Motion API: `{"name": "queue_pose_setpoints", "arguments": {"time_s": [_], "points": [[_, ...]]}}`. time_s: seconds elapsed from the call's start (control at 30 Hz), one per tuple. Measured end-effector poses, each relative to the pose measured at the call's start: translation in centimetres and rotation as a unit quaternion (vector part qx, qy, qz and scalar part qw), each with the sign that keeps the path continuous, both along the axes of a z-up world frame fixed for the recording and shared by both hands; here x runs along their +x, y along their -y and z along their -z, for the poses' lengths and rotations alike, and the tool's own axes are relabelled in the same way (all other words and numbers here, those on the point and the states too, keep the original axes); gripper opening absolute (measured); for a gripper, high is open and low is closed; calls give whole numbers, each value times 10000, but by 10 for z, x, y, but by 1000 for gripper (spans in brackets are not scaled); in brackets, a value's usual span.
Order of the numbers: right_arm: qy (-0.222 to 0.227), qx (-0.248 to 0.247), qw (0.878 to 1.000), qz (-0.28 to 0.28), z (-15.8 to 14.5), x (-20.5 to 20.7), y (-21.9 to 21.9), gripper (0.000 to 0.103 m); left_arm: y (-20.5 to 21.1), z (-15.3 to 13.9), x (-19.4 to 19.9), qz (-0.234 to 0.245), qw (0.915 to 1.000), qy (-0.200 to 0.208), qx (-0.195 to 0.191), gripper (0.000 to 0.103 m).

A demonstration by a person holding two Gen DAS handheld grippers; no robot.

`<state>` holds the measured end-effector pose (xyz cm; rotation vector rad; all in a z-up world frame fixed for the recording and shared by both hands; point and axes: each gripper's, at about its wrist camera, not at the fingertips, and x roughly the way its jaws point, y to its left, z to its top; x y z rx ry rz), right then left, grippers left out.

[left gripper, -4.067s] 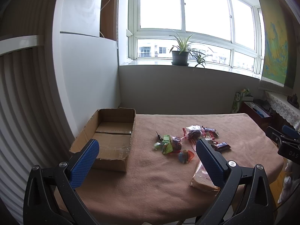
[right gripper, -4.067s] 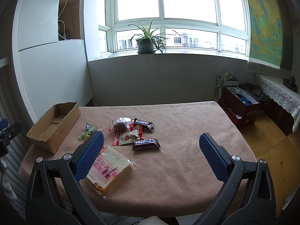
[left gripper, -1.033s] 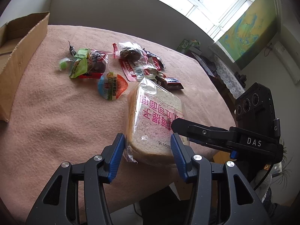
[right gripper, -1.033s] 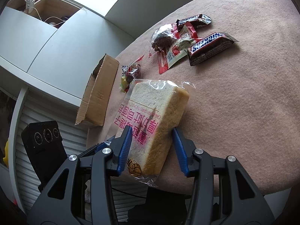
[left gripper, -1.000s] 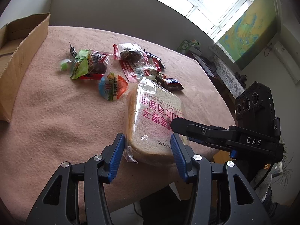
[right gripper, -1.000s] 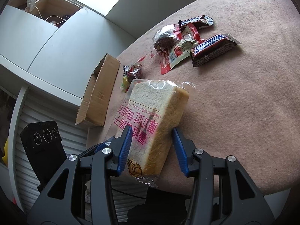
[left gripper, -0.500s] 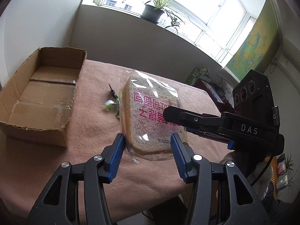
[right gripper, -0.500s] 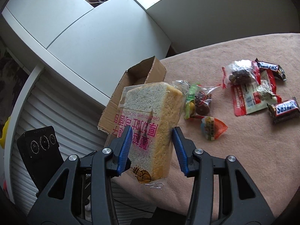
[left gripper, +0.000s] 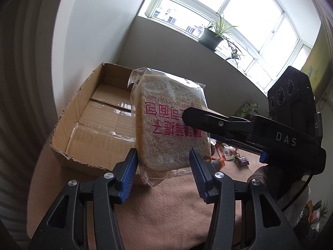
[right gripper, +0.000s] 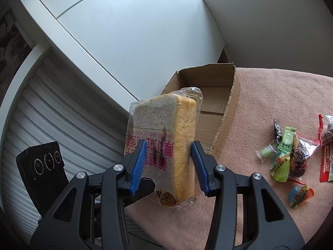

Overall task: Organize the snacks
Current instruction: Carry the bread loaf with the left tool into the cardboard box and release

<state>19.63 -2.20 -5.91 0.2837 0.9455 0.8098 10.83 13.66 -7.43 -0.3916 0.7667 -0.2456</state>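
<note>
A bagged loaf of sliced bread point(left gripper: 166, 125) with pink print is held in the air by both grippers. My left gripper point(left gripper: 164, 170) is shut on its lower end. My right gripper point(right gripper: 169, 162) is shut across its flat sides, and one of its fingers point(left gripper: 208, 118) crosses the bread's face in the left wrist view. The bread point(right gripper: 166, 145) hangs just in front of the open cardboard box point(left gripper: 91, 123), near its front right corner. The box point(right gripper: 216, 112) looks empty inside.
Small snacks lie on the pink tablecloth point(right gripper: 270, 95) to the right: green and red candy packets point(right gripper: 287, 156), a round jelly cup point(right gripper: 299, 193), and chocolate bars point(left gripper: 242, 160). A white wall and slatted panel stand left of the box.
Both grippers have carried the bread up off the table and leftward to the box. The snack pile is now off to the right.
</note>
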Motion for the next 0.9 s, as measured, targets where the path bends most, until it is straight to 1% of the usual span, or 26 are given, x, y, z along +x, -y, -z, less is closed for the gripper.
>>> {"name": "queue_pose_setpoints", "arguments": {"time_s": [0.23,0.33,0.37,0.4,0.43,0.47,0.5,0.7,0.9], "points": [[-43,-199,9998,-61,10,15,-28,47,-17,3,14,-275,9995,-65,110,50],[-125,-260,9996,23,14,18,-30,47,-20,6,13,-343,9992,-82,197,50],[-116,-279,9995,74,14,19,-29,49,-19,6,14,-381,9989,-109,244,49],[-105,-287,9995,107,15,20,-29,55,-20,7,14,-445,9984,-125,320,49],[-88,-273,9995,144,15,20,-27,59,-18,7,16,-494,9980,-132,364,47],[-63,-256,9995,188,15,21,-24,65,-21,8,15,-523,9979,-148,350,47],[-31,-234,9995,211,13,18,-19,68,-22,8,14,-542,9979,-154,309,47],[74,-81,9996,274,3,8,8,68,-30,4,10,-636,9975,-104,285,47],[193,-41,9992,357,-6,-3,47,68,-17,-1,4,-518,9982,-25,305,47]]}}
